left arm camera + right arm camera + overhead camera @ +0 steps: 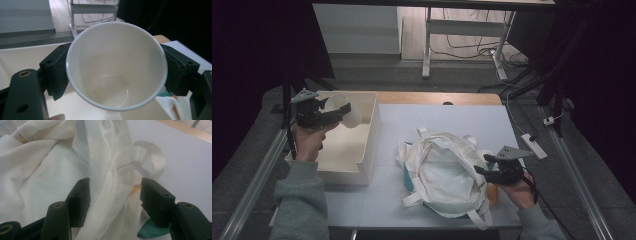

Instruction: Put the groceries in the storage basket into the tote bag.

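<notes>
Person at the table, a gripper in each hand. Left gripper (pixel 343 111) is raised over the white bin (pixel 373 131) at the table's left, jaws clamped on a white cup (pixel 343 111). The cup lies on its side in the grip, mouth turned back toward the hand, base pointing out across the bin. In the left gripper view the cup (pixel 116 67) opens straight at the camera, inside bare and glossy, a faint brownish tint near the bottom; one black pad (pixel 56 72) presses each side of its wall just below the rim. The bin (pixel 22 56) sits below and behind it, pale inside. Right gripper (pixel 480 165) rests low at the right edge of a white cloth bag (pixel 444 175), which lies crumpled in the middle of the light table (pixel 462 117). Its jaws stand apart, not clenched. In the right gripper view a fold of the bag (pixel 50 170) runs up between the two pads (pixel 80 197); the left pad sits against or just beside the cloth, the right pad looks clear of it, so I cannot tell that anything is pinched. A strap (pixel 156 161) loops out onto the bare table beyond the right pad. Something teal (pixel 151 230) shows under the bag near that jaw, and in the high view a teal edge (pixel 408 179) peeks out at the bag's left side, with an orange bit (pixel 493 194) by the right hand (pixel 519 192). Cup and bag are well apart.
</notes>
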`<state>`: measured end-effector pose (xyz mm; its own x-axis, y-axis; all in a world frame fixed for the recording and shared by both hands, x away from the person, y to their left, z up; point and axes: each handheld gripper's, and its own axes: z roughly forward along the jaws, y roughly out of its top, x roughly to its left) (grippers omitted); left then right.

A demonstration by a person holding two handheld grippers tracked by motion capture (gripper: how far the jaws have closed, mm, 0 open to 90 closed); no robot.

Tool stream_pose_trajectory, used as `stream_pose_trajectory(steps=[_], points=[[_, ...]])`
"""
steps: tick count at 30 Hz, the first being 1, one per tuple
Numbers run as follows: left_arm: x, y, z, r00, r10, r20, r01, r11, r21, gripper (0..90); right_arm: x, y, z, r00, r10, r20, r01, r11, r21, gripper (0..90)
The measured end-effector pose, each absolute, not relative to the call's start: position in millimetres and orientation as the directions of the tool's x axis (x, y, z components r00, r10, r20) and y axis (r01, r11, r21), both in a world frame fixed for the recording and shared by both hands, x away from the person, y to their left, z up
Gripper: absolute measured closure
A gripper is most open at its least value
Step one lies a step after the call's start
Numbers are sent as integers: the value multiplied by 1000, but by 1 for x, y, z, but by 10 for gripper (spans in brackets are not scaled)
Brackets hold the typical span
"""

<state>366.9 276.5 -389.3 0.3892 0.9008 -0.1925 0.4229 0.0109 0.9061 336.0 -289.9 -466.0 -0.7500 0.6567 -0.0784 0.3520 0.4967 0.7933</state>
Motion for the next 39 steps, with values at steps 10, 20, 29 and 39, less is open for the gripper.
stream_pose_trajectory(steps=[10,20,29,39], points=[[356,261,-374,490,843,-222,378,24,926,199,336,-289,-466,-752,654,-78,349,495,796,413],[353,233,-369,609,752,-251,383,-3,924,199,336,-289,-466,-752,655,-77,351,496,795,412],[347,212,-364,680,688,-252,369,-25,929,199,336,-288,-466,-753,653,-80,346,496,796,411],[346,187,-364,724,646,-243,369,-64,927,199,335,-287,-465,-749,657,-79,344,488,802,403]])
